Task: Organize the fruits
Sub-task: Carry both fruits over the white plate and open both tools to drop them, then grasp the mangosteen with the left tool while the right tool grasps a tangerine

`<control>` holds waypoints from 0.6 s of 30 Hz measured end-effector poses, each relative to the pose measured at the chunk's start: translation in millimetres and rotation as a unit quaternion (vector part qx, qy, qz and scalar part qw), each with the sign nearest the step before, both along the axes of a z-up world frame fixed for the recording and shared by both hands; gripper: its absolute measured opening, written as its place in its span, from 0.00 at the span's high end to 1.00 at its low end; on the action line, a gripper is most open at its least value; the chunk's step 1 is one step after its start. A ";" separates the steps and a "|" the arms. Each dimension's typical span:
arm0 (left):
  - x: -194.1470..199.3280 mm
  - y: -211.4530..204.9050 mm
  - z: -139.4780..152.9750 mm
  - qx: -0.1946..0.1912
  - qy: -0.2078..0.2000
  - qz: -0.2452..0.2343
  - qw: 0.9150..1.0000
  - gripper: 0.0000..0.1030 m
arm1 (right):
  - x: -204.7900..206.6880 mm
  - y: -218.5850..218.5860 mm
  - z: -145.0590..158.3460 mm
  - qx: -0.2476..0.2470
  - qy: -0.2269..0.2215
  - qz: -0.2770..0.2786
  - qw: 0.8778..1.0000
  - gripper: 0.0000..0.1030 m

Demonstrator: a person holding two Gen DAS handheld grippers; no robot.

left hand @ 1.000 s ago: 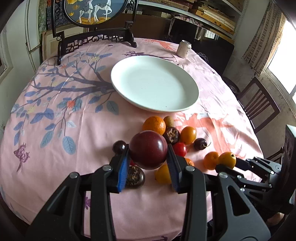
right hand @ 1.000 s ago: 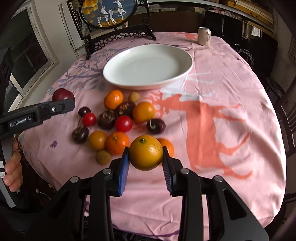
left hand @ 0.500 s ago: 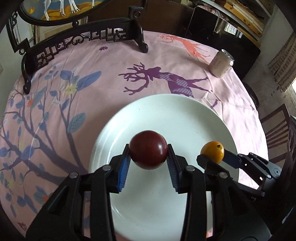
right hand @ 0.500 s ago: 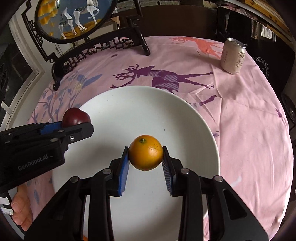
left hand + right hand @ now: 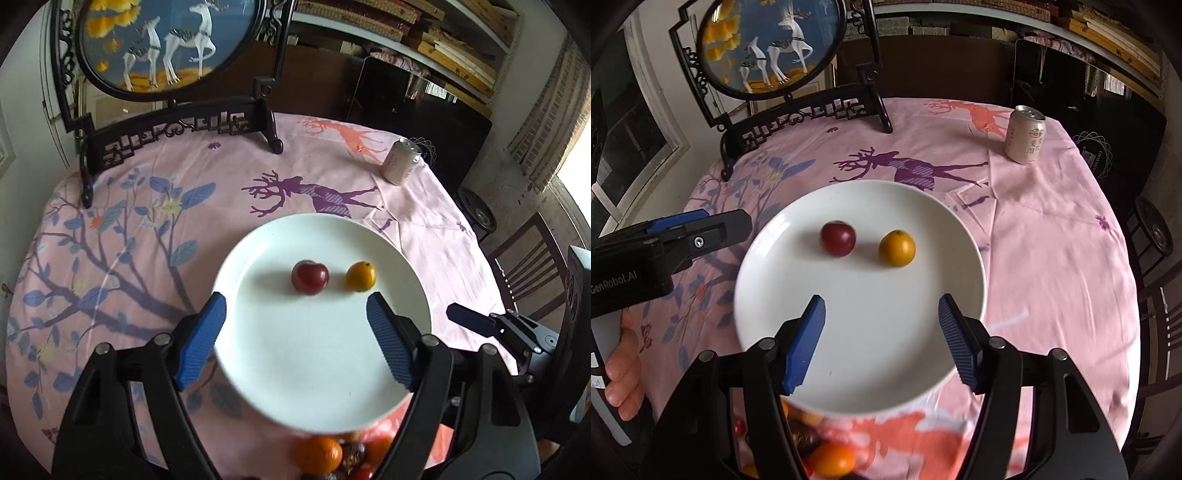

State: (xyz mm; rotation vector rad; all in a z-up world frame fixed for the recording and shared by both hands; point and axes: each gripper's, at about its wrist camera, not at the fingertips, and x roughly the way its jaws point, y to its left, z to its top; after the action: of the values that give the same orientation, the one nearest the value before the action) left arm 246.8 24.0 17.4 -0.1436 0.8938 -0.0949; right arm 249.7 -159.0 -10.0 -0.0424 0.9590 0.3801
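**Op:** Now logging. Left tongs [image 5: 295,334] at lower centre of the left wrist view: jaws parted and opening, nothing between the blue pads, only bare white plate [image 5: 317,376] showing behind them.

**Obs:** And the right?

**Op:** Right tongs [image 5: 881,332] read alike at lower centre of the right wrist view: jaws apart and opening, no fruit between them. I see each rig in the other's picture too, the left at the left edge of the right view, the right at the right edge of the left view.

**Obs:** Fruit positions?

**Op:** Dark red plum [image 5: 309,277] and orange fruit [image 5: 361,276] both rest on the plate, side by side, near each other but apart, just above frame centre. In the right view the plum [image 5: 837,238] sits left of the orange fruit [image 5: 897,248].

**Obs:** Remaining fruit?

**Op:** I note a blurred cluster of fruit [image 5: 332,456] on the pink cloth at the bottom edge, below the plate; individual pieces hard to tell.

**Obs:** Other worktop items?

**Op:** Drink can [image 5: 1025,134] upright at upper right; round deer screen [image 5: 170,48] on its dark stand at upper left. A hand [image 5: 622,369] grips the left rig at lower left of the right view.
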 end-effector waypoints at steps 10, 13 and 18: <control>-155.3 19.1 -41.4 0.016 -0.018 0.018 1.000 0.14 | -149.4 -12.0 0.9 -0.003 -0.077 -0.040 0.996 0.12; -177.3 27.6 -52.1 0.034 -0.018 0.029 0.999 0.13 | -162.0 -17.9 1.7 -0.004 -0.075 -0.049 0.996 0.11; -202.8 33.9 -67.1 0.046 -0.008 0.029 0.998 0.10 | -179.6 -24.2 -17.6 -0.011 -0.050 -0.058 0.997 0.07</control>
State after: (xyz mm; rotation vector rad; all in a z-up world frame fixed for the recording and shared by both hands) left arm 44.0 58.0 -49.7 -0.0822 0.8766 -0.0001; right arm 70.1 -183.3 -27.6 -0.0250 0.8628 0.2589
